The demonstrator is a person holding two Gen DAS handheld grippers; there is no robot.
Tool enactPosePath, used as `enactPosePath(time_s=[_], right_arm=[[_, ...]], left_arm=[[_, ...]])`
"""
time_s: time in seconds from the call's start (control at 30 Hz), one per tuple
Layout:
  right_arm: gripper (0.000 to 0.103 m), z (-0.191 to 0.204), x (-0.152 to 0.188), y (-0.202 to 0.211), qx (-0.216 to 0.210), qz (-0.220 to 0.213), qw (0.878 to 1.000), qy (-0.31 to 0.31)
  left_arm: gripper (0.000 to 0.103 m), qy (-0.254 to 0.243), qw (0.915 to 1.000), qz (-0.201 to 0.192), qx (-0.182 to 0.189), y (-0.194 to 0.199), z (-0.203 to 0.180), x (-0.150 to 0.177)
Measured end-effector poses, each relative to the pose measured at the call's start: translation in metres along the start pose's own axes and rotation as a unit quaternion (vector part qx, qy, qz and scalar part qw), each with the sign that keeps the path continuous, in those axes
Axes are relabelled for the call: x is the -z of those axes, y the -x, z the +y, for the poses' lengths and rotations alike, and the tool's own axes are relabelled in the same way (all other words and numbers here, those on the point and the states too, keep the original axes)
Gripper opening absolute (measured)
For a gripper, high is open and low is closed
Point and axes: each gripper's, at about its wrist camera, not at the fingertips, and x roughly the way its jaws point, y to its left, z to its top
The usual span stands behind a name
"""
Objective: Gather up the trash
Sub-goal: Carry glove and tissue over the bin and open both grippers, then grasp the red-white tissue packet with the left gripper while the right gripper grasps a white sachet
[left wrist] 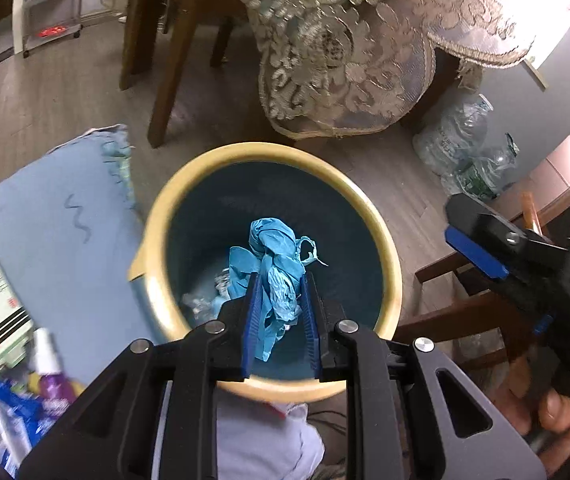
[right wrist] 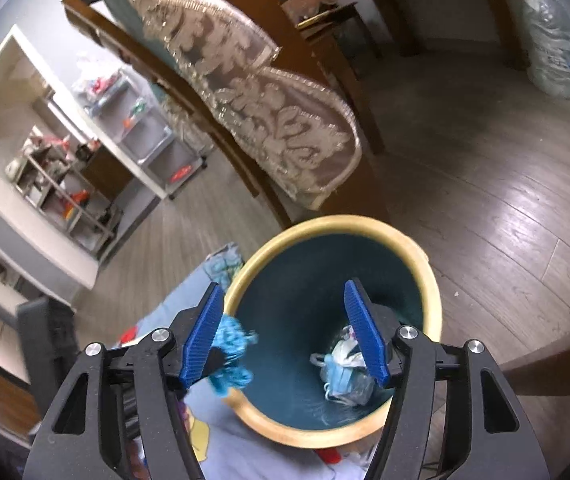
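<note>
Left gripper [left wrist: 281,312] clamped on a crumpled blue glove [left wrist: 275,276] above the bin [left wrist: 389,256]; right gripper [right wrist: 285,336] spread wide, a blue scrap [right wrist: 231,350] clinging to its left pad at the rim, liable to fall outside; only the right view shows discarded masks [right wrist: 343,376] at the bottom.

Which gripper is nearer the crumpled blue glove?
Left. The left gripper is clamped on the blue glove, holding it over the yellow-rimmed bin. The right gripper is open over the bin, off to the side.
</note>
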Motion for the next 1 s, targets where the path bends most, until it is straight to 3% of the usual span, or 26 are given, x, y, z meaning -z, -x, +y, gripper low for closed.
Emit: enactPosePath(time_s=[0.1, 0.23, 0.37, 0.7, 1.0], right_arm=[[0.065, -0.001, -0.001, 0.003, 0.002, -0.003, 1.000, 0.001], [0.065, -0.003, 0.000, 0.001, 0.003, 0.000, 1.000, -0.004], [0.067, 0.003, 0.002, -0.003, -0.001, 0.005, 1.000, 0.003], [0.069, 0.030, 0.008, -0.014, -0.010, 0.016, 0.999, 0.035], [0.073, 0.059, 0.022, -0.026, -0.019, 0.031, 0.997, 0.070]], left_arm=[[0.028, -0.002, 1.0000, 0.008, 0.002, -0.012, 0.000, 0.000], [0.060, -0.007, 0.9999, 0.001, -0.010, -0.010, 0.002, 0.002], [0.074, -0.011, 0.9996, -0.015, -0.021, 0.004, 0.006, 0.002], [0.086, 0.019, 0.9966, -0.057, -0.056, 0.060, 0.042, 0.005], [0.093, 0.063, 0.9880, -0.085, -0.112, 0.109, 0.100, 0.016]])
